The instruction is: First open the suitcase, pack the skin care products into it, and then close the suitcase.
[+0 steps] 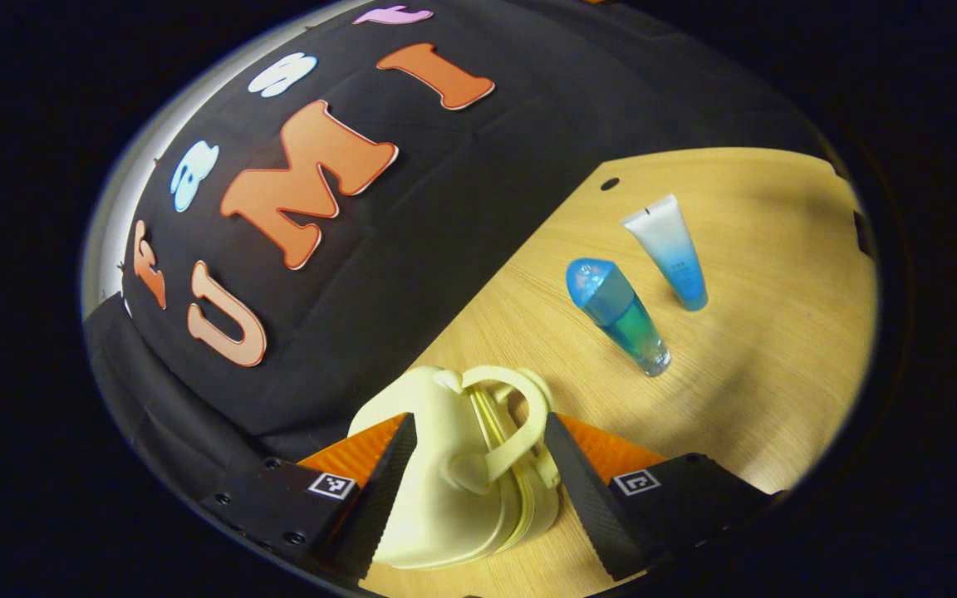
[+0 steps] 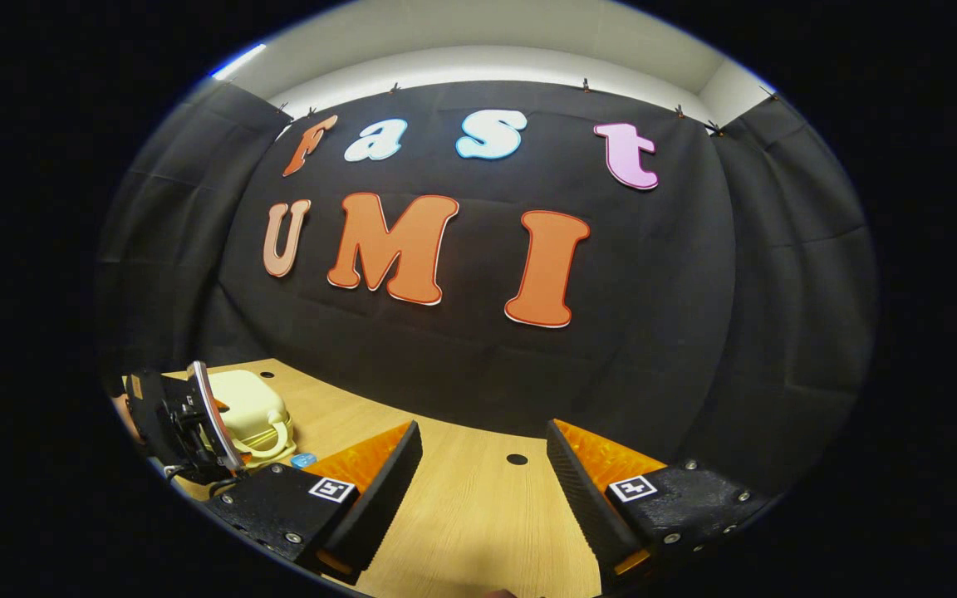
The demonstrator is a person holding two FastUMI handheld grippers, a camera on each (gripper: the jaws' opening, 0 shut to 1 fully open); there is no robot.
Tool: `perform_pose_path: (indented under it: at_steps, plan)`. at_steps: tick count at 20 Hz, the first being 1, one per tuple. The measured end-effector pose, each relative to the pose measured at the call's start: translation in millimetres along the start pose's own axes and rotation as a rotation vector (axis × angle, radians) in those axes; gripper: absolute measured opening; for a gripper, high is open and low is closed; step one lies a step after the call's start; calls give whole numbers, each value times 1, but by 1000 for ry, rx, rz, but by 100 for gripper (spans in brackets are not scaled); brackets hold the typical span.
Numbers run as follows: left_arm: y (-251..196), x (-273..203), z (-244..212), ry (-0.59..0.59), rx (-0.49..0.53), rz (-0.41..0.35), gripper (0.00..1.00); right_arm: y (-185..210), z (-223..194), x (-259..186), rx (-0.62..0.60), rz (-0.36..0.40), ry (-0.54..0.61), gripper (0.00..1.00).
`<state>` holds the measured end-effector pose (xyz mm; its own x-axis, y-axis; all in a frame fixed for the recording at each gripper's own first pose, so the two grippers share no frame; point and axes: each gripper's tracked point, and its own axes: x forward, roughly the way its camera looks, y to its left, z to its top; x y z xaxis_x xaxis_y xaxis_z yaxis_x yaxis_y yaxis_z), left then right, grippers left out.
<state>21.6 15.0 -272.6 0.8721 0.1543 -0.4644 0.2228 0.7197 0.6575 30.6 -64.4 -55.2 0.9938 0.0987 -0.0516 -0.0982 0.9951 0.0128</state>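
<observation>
A small cream suitcase (image 1: 437,498) stands closed on the wooden table (image 1: 761,349), its looped handle (image 1: 520,423) facing me. My left gripper (image 1: 478,490) is open, one finger on each side of the case, close to its shells. Beyond it lie a blue-capped clear bottle (image 1: 618,316) and a white-to-blue tube (image 1: 669,249), both on their sides. My right gripper (image 2: 483,490) is open over bare table with nothing between its fingers. In the right gripper view the suitcase (image 2: 250,407) sits far left, partly behind the left gripper's body (image 2: 184,432).
The black cloth wall runs along the table's far edge in both views. A small round hole (image 1: 609,183) marks the tabletop near the wall, and a hole (image 2: 517,458) lies ahead of my right gripper. A bit of blue (image 2: 304,459) shows beside the suitcase.
</observation>
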Motion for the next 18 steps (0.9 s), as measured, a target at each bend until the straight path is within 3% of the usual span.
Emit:
perform_pose_path:
  at_steps: [3, 6, 7, 8, 11, 12, 13, 14, 16, 17, 18]
  plan:
    - [-4, 4, -5, 17, 83, 18, 96, 0, 1, 3, -9, -1, -7, 96]
    - [-12, 17, -11, 35, 205, 25, 86, 1, 1, 5, -12, 2, -9, 96]
    - [-17, 22, -14, 49, 243, 18, 86, 1, 0, 5, -15, 3, -9, 96]
    - [-21, 25, -17, 58, 283, 13, 77, 0, 0, 5, -17, -1, -9, 96]
    - [-38, 38, -29, 95, 366, -30, 70, -3, -1, 4, -16, -7, -9, 95]
    - [-42, 43, -35, 114, 416, -30, 52, -3, -3, 4, -13, -8, -6, 95]
    - [-44, 50, -30, 99, 487, -13, 52, -2, -4, 3, -12, -8, -1, 96]
    - [-36, 56, -27, 94, 546, 22, 40, -3, -5, 1, -12, -8, 0, 96]
    - [-32, 54, -32, 87, 486, -12, 14, -6, -5, -3, -22, -14, -3, 95]
    - [-24, 51, -28, 88, 444, -7, 14, -7, -6, -6, -24, -16, -1, 95]
    - [-16, 54, -23, 76, 381, -9, 2, -7, -8, -9, -23, -15, 3, 96]
